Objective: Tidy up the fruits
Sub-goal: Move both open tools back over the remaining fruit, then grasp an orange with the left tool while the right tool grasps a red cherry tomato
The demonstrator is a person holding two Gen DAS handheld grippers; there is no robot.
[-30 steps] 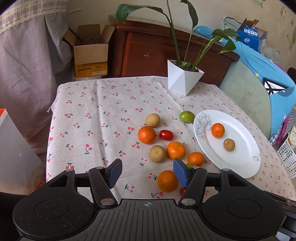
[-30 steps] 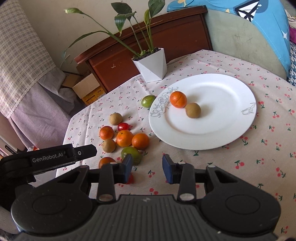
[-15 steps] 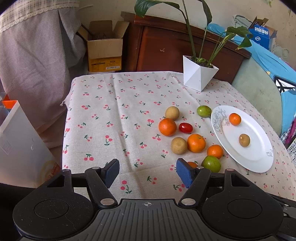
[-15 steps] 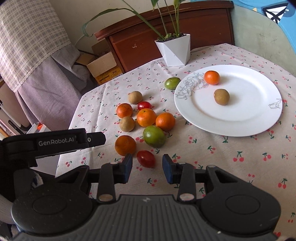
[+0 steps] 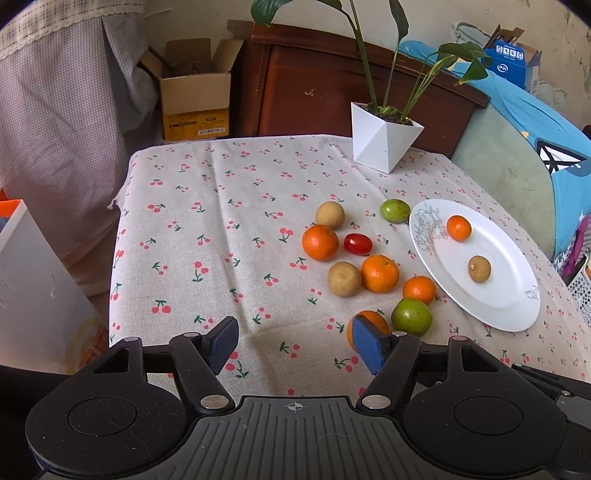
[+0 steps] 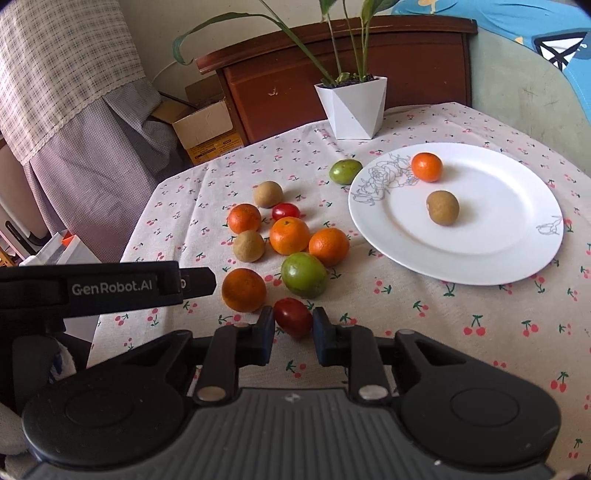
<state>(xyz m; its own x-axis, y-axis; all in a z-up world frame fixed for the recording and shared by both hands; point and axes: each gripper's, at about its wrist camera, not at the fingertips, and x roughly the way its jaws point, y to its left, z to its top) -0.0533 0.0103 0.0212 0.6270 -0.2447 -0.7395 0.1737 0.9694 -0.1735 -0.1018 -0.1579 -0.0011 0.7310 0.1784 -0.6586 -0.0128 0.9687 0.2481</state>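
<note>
Behind the left tool (image 5: 293, 341), one orange (image 5: 369, 320) is half hidden by its blue pad, and that tool hangs wide open over the counter (image 5: 221, 221), gripping nothing. The right tool (image 6: 293, 326) is partly open with a red tomato (image 6: 293, 316) sitting between its pads; can't tell if they touch it. The white plate (image 6: 498, 258) holds one orange and one brown fruit.

The desk (image 5: 229, 229) is covered by a cherry-printed cloth; a dark wooden headboard (image 5: 332, 92) is seen behind it, against a pale wall (image 6: 162, 33); an open cardboard box (image 5: 194, 96) is set beside the headboard; checked fabric (image 6: 70, 74) is draped at the left; daylight is cast evenly throughout.
</note>
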